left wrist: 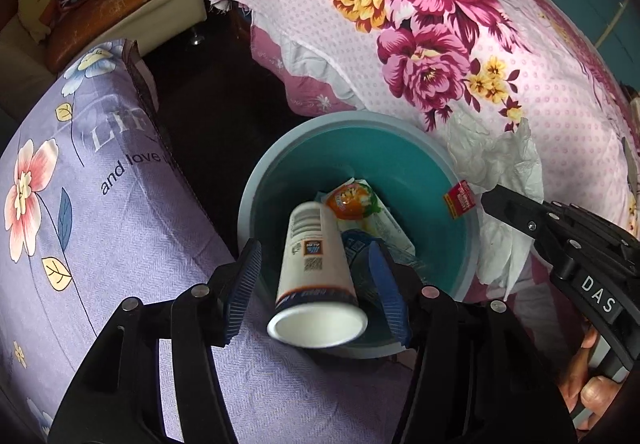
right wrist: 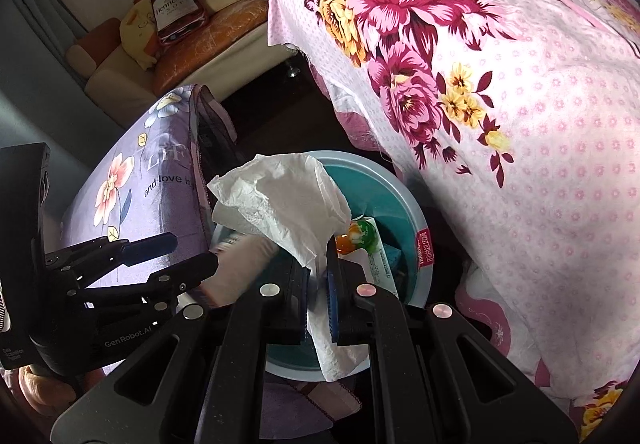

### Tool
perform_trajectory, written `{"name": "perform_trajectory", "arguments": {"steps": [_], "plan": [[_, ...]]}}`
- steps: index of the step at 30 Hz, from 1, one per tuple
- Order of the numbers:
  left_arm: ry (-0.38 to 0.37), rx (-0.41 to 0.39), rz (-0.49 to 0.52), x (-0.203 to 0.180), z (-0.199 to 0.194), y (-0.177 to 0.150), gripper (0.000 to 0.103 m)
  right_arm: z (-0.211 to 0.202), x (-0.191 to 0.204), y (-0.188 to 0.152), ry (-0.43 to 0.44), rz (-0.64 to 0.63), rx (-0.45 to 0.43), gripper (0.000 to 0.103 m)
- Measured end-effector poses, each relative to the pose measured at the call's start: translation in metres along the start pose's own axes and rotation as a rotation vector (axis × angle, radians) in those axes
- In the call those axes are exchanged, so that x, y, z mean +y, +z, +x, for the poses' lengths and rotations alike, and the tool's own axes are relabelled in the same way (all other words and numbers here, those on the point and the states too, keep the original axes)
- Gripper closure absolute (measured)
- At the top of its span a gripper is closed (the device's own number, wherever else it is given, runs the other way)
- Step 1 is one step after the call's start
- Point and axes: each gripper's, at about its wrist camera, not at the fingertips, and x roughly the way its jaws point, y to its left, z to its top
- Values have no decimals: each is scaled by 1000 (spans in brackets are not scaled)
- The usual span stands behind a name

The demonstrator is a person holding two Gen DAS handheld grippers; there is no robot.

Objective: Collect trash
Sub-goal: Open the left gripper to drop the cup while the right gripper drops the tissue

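Our paper cup (left wrist: 316, 276) tips over the teal bin (left wrist: 404, 159), free between the wide-open jaws of our left gripper (left wrist: 316, 288); wrappers (left wrist: 352, 199) already lie inside. Our right gripper (right wrist: 318, 276) pinches a crumpled tissue (right wrist: 280, 199) just above the rim, so that piece still needs dropping, we judge.

Between left gripper's (left wrist: 316, 284) blue ribbed pads: white paper cup (left wrist: 316, 276), orange-blue print. Beyond it: teal bin (left wrist: 420, 171), pale grey-blue rim. In right gripper (right wrist: 318, 284): white tissue (right wrist: 280, 199). Right: pink dotted cloth (right wrist: 540, 163), magenta-yellow flowers. Left: lilac floral cushion (left wrist: 100, 203).
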Motion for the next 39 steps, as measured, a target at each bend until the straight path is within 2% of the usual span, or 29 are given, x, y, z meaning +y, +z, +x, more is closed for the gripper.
{"name": "perform_trajectory", "arguments": {"steps": [1,3,5,7,22,24,25,26,30,34,39], "plan": [[-2,1,-7,2,0,0,30,1,0,0,-2,1,3,95],[10,-8,-15,6,-1,-2,21,4,0,0,-3,2,10,95],[21,-10,-16,9,-2,-3,19,7,1,0,-3,0,17,95],[25,-7,-20,13,-3,-7,12,10,2,0,-2,-1,25,95],[42,-41,-47,31,-21,-21,10,33,28,12,-30,-62,65,90],[37,-42,-51,34,-22,-23,9,34,32,13,-34,-68,64,73],[35,-41,-55,36,-23,-24,9,34,35,13,-43,-77,58,56],[32,-41,-60,38,-23,-25,9,33,37,12,-50,-86,55,52],[6,-32,-86,45,-24,-29,9,36,43,10,-55,-95,76,52],[13,-36,-96,50,-27,-35,9,36,46,7,-66,-103,86,34],[20,-44,-126,59,-33,-42,6,32,51,2,-70,-114,111,22]]}}
